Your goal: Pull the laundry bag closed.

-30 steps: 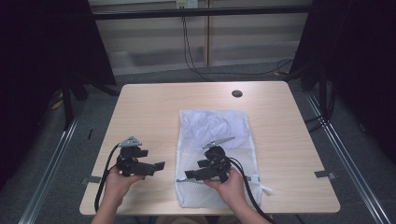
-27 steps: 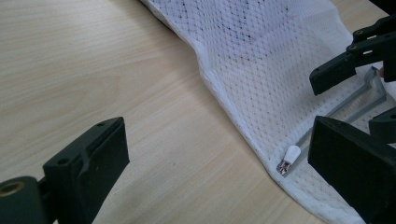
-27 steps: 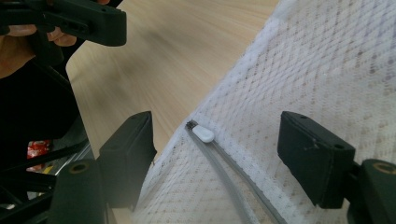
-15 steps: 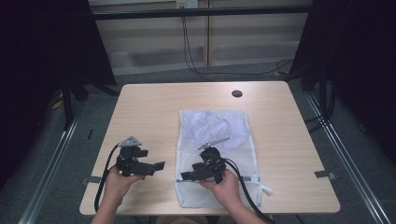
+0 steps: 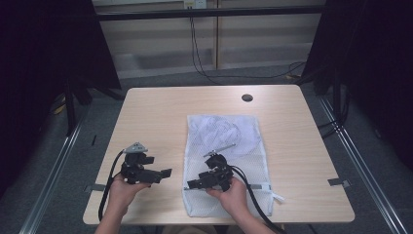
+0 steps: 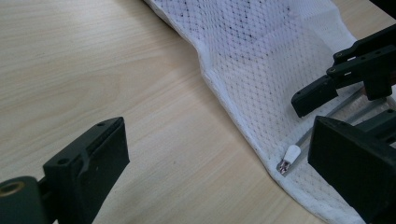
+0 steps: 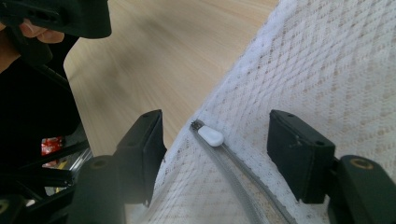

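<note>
Right gripper (image 7: 215,154) closing, jaws either side of white zipper pull (image 7: 210,136) on mesh laundry bag (image 5: 226,146) near table's (image 5: 160,112) front edge, not yet pinching; left gripper (image 6: 219,172) open, empty.

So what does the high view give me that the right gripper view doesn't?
High view alone: the whole light wooden table, the round dark hole near its far edge, and the crumpled white cloth inside the white mesh laundry bag.

Right gripper view alone: the small white zipper pull lying between the right gripper's jaws, which have just been closing, untouched.

Both: bag, tabletop, left gripper.
</note>
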`<action>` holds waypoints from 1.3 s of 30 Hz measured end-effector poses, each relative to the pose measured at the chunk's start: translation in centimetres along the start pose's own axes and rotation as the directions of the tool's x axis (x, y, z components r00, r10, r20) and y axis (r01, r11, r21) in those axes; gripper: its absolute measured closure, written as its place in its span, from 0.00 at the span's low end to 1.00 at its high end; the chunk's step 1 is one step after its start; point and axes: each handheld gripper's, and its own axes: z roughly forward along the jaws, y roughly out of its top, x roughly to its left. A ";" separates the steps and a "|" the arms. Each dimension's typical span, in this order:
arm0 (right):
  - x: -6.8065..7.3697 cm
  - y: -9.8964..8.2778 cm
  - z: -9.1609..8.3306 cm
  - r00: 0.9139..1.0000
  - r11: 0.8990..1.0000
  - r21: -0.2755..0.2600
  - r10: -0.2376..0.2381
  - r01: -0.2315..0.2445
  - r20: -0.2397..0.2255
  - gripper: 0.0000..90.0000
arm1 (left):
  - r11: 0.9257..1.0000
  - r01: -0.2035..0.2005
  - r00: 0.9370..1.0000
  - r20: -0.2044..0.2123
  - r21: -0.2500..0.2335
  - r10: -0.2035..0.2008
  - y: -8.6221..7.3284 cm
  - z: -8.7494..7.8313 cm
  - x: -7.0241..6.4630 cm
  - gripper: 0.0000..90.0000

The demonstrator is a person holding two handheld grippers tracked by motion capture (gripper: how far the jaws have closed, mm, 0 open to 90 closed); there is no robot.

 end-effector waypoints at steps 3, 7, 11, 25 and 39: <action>-0.1 0.1 0.3 1.000 1.000 0.003 0.015 -0.015 -0.005 0.45 | 1.000 -0.005 1.000 -0.005 0.005 0.005 0.0 0.0 0.1 0.05; 0.0 0.1 0.4 1.000 1.000 0.017 0.023 -0.023 -0.012 0.48 | 1.000 0.002 1.000 -0.004 0.003 -0.002 0.0 0.0 0.0 0.05; 0.1 0.0 0.7 1.000 1.000 0.020 0.017 -0.017 -0.019 0.52 | 1.000 -0.002 1.000 -0.003 0.007 0.002 0.0 0.0 0.1 0.05; 0.3 -0.2 1.3 0.998 0.999 0.042 0.033 -0.031 -0.050 0.69 | 1.000 0.004 1.000 -0.007 0.008 -0.004 0.0 0.1 0.1 0.05; 0.1 -0.2 1.5 0.998 0.997 0.058 0.056 -0.054 -0.030 0.72 | 1.000 0.003 1.000 -0.010 0.014 -0.003 -0.1 0.2 0.1 0.06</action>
